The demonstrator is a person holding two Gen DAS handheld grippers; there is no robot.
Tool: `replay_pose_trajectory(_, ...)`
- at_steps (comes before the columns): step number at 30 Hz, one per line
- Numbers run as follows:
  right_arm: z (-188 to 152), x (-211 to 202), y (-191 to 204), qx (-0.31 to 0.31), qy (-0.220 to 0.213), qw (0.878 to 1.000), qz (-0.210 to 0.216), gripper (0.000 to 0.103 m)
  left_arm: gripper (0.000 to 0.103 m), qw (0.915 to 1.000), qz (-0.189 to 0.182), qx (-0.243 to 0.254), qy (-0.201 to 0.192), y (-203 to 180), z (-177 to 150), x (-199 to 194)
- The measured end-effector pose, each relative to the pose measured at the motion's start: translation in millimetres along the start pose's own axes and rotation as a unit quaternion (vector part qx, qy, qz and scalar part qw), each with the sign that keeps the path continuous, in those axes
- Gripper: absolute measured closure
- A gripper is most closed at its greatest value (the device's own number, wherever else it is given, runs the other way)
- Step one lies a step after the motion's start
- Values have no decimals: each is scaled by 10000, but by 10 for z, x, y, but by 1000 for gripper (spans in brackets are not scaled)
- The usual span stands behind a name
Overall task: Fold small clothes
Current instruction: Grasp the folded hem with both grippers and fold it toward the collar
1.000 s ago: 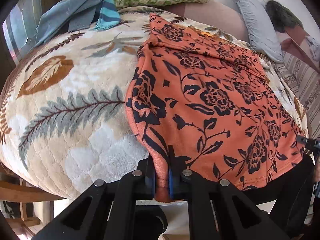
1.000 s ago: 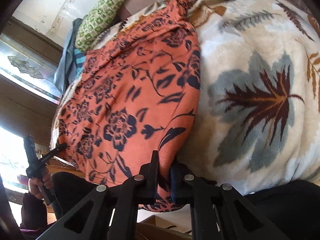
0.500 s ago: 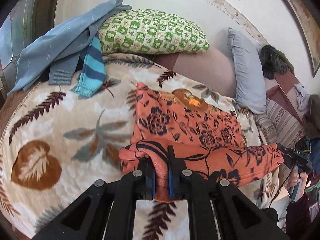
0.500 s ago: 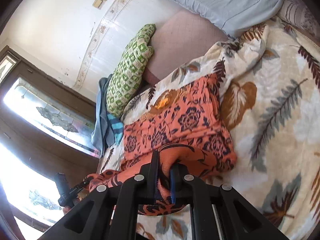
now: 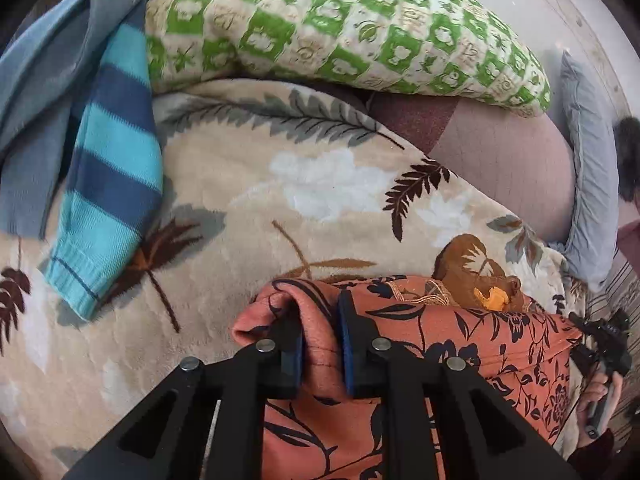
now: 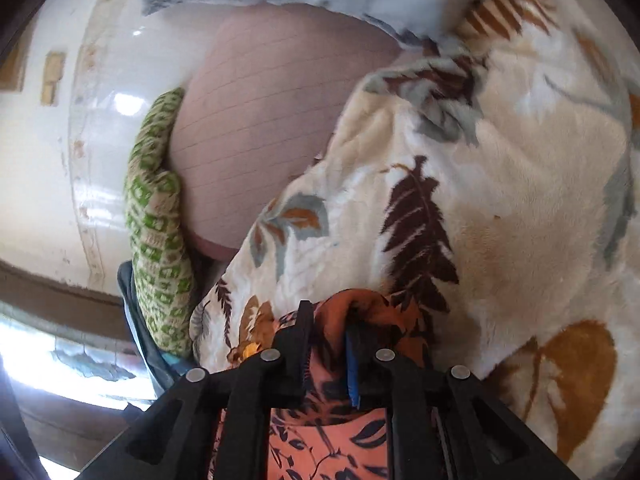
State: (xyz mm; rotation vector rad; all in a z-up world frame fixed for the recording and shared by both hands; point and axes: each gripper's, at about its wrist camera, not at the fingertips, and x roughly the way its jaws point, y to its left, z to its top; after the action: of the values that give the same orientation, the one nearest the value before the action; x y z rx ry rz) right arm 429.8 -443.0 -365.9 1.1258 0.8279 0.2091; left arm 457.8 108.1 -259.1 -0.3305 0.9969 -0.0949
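An orange garment with a dark floral print (image 5: 480,344) lies doubled over on the leaf-patterned blanket (image 5: 280,200). My left gripper (image 5: 318,312) has a bunched corner of it between its pads; the jaws are opening, and the cloth still fills the gap. In the right wrist view the other corner of the garment (image 6: 320,440) sits between the pads of my right gripper (image 6: 328,320), whose jaws are opening with slack beside the blue pad. At the left view's right edge, the right gripper (image 5: 604,344) is held by a hand (image 5: 596,400).
A green checked pillow (image 5: 340,20) lies along the far side by the wall. A striped blue sleeve (image 5: 116,184) and a grey-blue garment (image 5: 32,80) lie to the left. A grey pillow (image 5: 588,180) is at the right, a mauve cushion (image 6: 260,120) behind.
Both grippers carried the garment's near hem up and over to its far edge near the pillows, folding it in half. The gap between each pair of pads has widened.
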Motion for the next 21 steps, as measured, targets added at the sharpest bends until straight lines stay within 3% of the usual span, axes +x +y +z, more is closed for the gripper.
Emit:
replay_pose_trajectory(2,27,-31,-183,280,-52,9985,461,76,82,9988,-273,-277,-300,121,-53,-143)
replay_pose_trajectory(3,18,-112,-239,346,-165,9972,643,68,75,9970,-292,-426,-576,163,-79,-280)
replay_pose_trajectory(4,-7,-241,-261,331,-375,9962,711,59,67,9943,-163,-536,-908,184,-117,-449)
replay_pose_trajectory(5,-50,-397,-261,282,-649,9948,730,36,47,9897,60,-617,-1291,179,-177,-642)
replay_pose_trajectory(6,-98,-561,-231,167,-931,9924,794,33,36,9839,300,-648,-1637,138,-263,-823)
replay_pose_trajectory(8,-183,-750,-12,-362,-945,9925,688,33,35,9786,625,-403,-1917,-67,-464,-1053)
replay_pose_trajectory(10,-405,-750,396,-1364,-602,9888,93,33,32,9797,782,-68,-1844,-345,-707,-1121)
replay_pose_trajectory(11,-571,-677,596,-1872,-387,9813,-215,34,27,9819,823,29,-1705,-475,-831,-1070)
replay_pose_trajectory(14,-1141,-258,1022,-2935,403,9516,-820,43,26,9889,1017,471,-977,-750,-1049,-673)
replay_pose_trajectory(18,-1759,511,1224,-3619,1223,9123,-1474,55,26,9771,1803,973,-567,-811,-1171,-249)
replay_pose_trajectory(20,-1875,892,1299,-3750,1351,8984,-1842,56,26,9773,1858,937,-402,-761,-1150,-163)
replay_pose_trajectory(21,-1866,1020,1361,-3853,1214,8929,-1990,56,26,9777,1826,933,-453,-754,-1138,-181)
